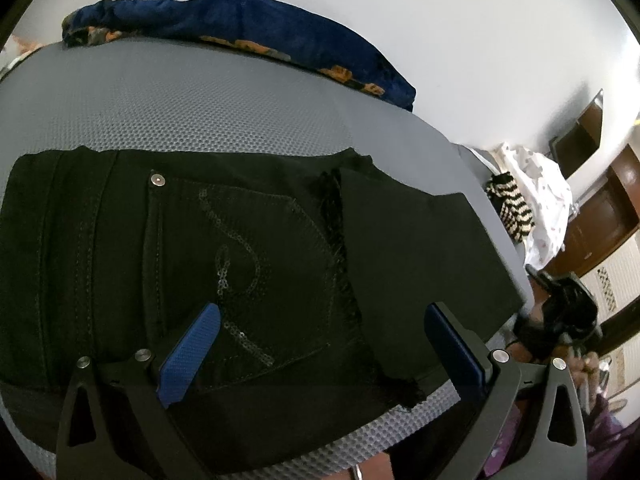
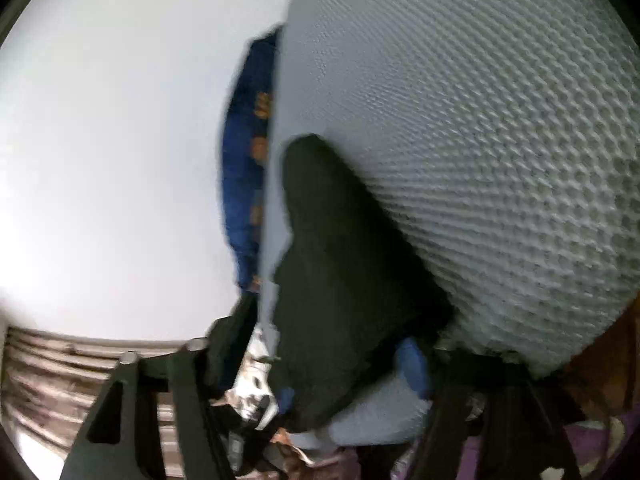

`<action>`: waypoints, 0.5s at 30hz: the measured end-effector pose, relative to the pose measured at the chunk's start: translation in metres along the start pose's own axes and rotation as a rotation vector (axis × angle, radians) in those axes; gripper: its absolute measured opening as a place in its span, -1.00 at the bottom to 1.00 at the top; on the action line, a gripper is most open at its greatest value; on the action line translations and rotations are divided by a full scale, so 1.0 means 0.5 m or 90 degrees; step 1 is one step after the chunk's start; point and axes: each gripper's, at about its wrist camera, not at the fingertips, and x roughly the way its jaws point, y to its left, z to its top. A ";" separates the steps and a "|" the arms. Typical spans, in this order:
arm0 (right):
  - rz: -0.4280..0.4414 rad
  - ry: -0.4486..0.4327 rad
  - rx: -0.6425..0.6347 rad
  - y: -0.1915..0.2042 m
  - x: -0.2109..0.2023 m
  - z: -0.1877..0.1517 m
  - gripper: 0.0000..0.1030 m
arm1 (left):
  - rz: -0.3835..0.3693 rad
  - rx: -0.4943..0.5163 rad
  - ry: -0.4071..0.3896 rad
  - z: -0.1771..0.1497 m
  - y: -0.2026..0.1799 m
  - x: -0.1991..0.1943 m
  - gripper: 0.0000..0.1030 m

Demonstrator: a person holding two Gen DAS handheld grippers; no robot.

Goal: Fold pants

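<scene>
Black jeans [image 1: 208, 264] lie folded on grey mesh mattress [image 1: 180, 104]. Left gripper [image 1: 320, 344] gapes wide above them; blurred right gripper [image 2: 352, 384] pinches their edge, fingertips half hidden.

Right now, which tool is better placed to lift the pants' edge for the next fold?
Right. The right tool appears to grip the pants by their edge at the mattress side; the left tool hangs open above the pocket, gripping nothing.
</scene>
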 end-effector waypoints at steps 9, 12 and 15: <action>0.102 -0.101 0.194 -0.111 -0.043 0.010 -0.80 | 0.032 0.091 -0.014 -0.026 -0.020 0.017 0.97; 0.108 -0.107 0.242 -0.135 -0.043 0.005 -0.78 | 0.040 0.108 -0.017 -0.029 -0.024 0.020 0.97; 0.060 -0.055 0.249 -0.133 -0.043 0.013 -0.78 | 0.039 0.105 -0.020 -0.029 -0.023 0.020 0.97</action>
